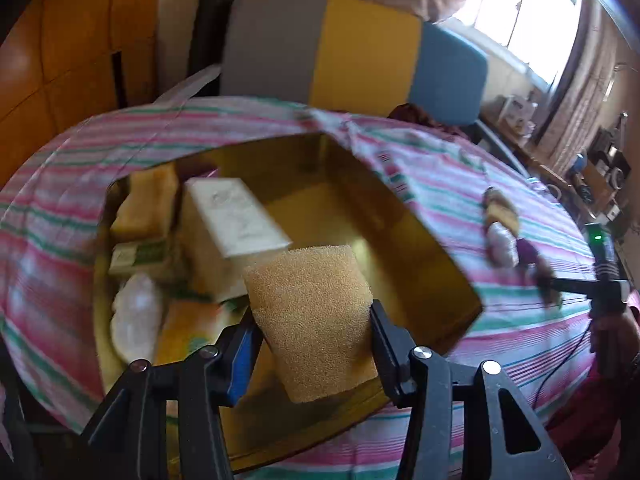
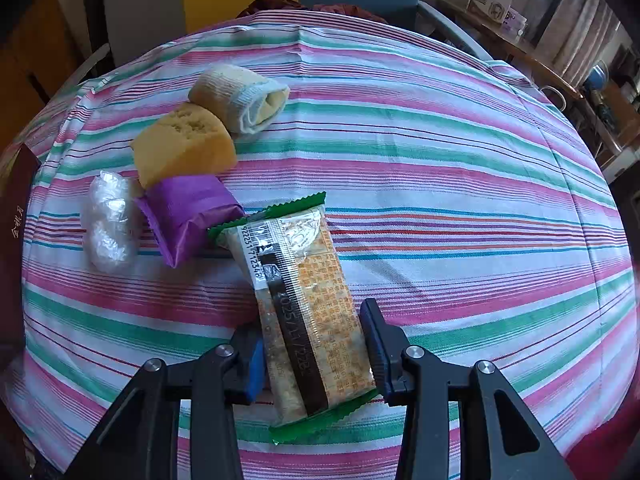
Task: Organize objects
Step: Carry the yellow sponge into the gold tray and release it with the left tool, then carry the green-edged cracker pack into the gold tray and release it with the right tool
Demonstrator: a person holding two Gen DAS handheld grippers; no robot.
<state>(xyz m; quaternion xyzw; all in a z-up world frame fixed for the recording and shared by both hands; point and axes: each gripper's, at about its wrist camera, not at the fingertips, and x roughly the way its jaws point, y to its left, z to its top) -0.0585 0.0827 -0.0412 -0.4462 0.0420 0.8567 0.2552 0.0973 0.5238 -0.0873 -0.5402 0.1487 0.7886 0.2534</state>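
The left gripper (image 1: 312, 332) pinches a tan sponge (image 1: 310, 320) between its pads and holds it above the open gold-lined box (image 1: 420, 240), whose left half already carries a white carton (image 1: 236, 220), another sponge (image 1: 148, 204), a green-labelled packet (image 1: 140, 256) and a clear-wrapped bundle (image 1: 136, 316). The right half of the box looks bare, so that seems the sensible place to set the sponge down. To do it well, lower the sponge until it sits on the floor of the box before spreading the fingers, keep it clear of the carton's corner just beside it, and hold it level so it does not tip onto the packed side. The sponge is soft and dents under the pads, so a light grip should do. The right gripper (image 2: 316, 344) is closed on a green-edged snack pack (image 2: 308, 312) that lies on the striped cloth (image 2: 460, 160); whether the pack is lifted at all I cannot tell. Near it, still outside the box, wait a purple packet (image 2: 188, 212), a yellow sponge (image 2: 184, 148), a rolled cloth (image 2: 240, 96) and a clear bundle (image 2: 108, 220). The pack's slick wrapper may slip, so grip it squarely across its width.
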